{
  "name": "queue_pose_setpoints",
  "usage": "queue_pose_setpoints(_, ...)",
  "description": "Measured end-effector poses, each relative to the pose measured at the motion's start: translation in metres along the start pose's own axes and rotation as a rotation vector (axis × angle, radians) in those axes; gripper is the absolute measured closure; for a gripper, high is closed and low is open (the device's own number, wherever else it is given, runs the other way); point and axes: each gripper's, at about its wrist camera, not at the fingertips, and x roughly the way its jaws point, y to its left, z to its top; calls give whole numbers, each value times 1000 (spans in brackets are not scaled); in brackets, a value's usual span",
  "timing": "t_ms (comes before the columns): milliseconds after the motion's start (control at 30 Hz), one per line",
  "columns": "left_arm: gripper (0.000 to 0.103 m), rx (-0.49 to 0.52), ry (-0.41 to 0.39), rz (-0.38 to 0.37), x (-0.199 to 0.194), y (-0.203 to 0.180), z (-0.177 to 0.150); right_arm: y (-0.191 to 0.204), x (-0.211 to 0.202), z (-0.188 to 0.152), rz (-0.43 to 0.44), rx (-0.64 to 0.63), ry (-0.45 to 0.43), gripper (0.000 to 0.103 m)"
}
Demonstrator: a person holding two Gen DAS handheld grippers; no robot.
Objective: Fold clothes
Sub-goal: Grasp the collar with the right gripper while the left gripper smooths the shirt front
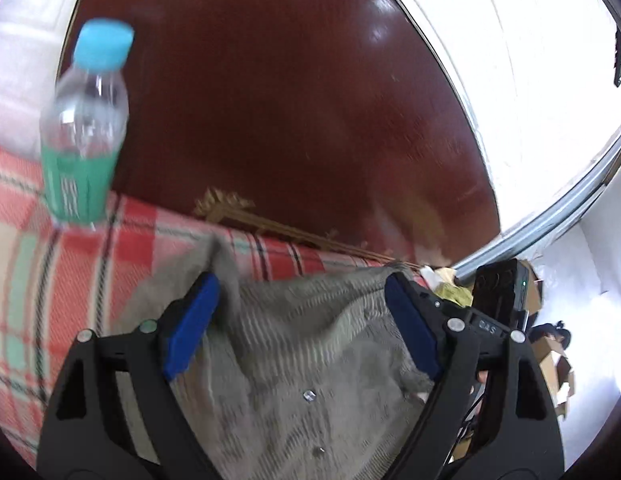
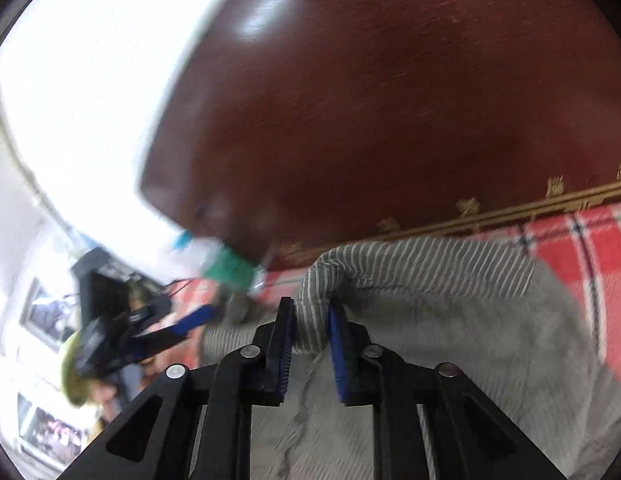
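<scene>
A grey striped garment lies rumpled on a red plaid blanket. My left gripper is open wide just above it, with the cloth spread between and under the blue pads. In the right wrist view, my right gripper is shut on a bunched fold of the same garment near its far edge. That fold rises between the jaws. The left gripper shows at the left of this view, blurred.
A clear plastic bottle with a blue cap and green label stands on the blanket at the left, and appears blurred in the right wrist view. A dark polished wooden headboard rises behind the blanket. Cardboard clutter lies at the right.
</scene>
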Motion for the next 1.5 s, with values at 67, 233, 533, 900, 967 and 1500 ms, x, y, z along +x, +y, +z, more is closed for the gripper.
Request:
queue_pose_setpoints(67,17,3,-6,9,-1,2,5,0,10,3,-65,-37,12,78)
queue_pose_setpoints(233,17,101,27,-48,-12,-5,-13,-12,12,-2,-51,-9,-6,71)
queue_pose_setpoints(533,17,511,371,-2,42,-55,-104,-19,12,7,5,-21,-20,71)
queue_pose_setpoints(900,28,285,149,156,74,-31,-1,5,-15,1,22,-142,-22,65)
queue_pose_setpoints(967,28,258,124,155,73,-27,12,12,-14,-10,19,-199,14,64)
queue_pose_setpoints(1500,22,314,120,53,-38,-25,-48,-4,-65,-84,-50,-157,-15,54)
